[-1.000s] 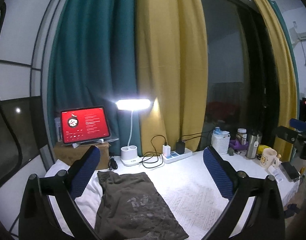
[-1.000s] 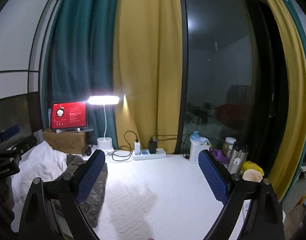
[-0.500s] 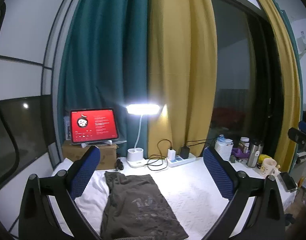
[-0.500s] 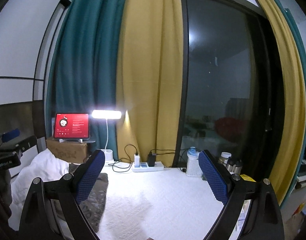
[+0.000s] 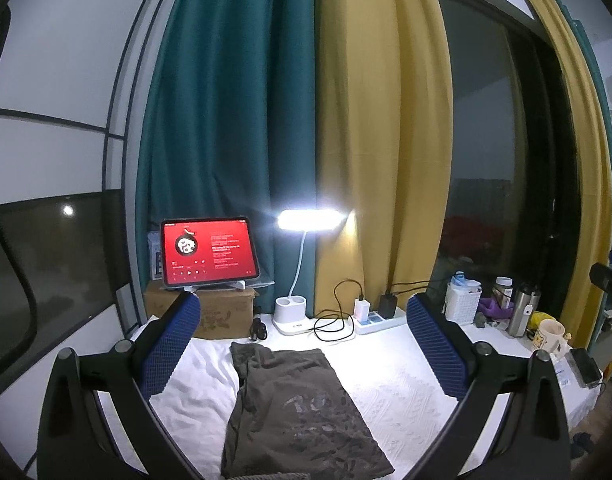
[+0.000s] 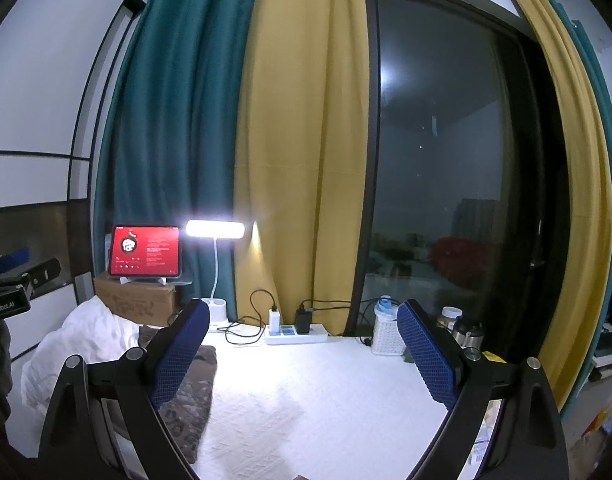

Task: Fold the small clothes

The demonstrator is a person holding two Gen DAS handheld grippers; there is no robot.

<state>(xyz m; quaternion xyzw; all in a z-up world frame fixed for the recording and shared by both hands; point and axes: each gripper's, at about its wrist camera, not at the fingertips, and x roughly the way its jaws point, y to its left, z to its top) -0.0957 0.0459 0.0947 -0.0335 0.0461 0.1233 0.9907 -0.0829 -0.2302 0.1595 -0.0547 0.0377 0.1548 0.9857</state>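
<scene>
Left claw [image 5: 304,354]: we hold it wide open above the tabletop, its blue pads spread to either side of the lower frame, gripping nothing.
Right claw [image 6: 304,354]: we hold it just as wide open and empty, over bare white cloth.
Shirt [image 5: 298,412]: a dark olive garment with a faded print lies flat in the lower centre of the left view, between the left claw's fingers [image 5: 170,344] but not touching them; in the right view it shows only at lower left, partly behind the right claw's left finger.
Tabletop [image 5: 401,384]: covered in a white textured cloth, rumpled at the left.
Lamp [image 5: 309,220]: lit, at mid-frame, its white base just beyond the shirt's far edge.
Tablet [image 5: 208,252]: red screen glowing, propped on a cardboard box [image 5: 222,314] at centre left.
Power strip [image 5: 379,322]: right of the lamp base, chargers and black cables plugged in.
Mug [image 5: 547,334]: at the right edge, near a steel flask [image 5: 521,316] and a white basket [image 5: 461,302].
Backdrop: teal and mustard curtains [image 5: 345,120] beside a dark window.
</scene>
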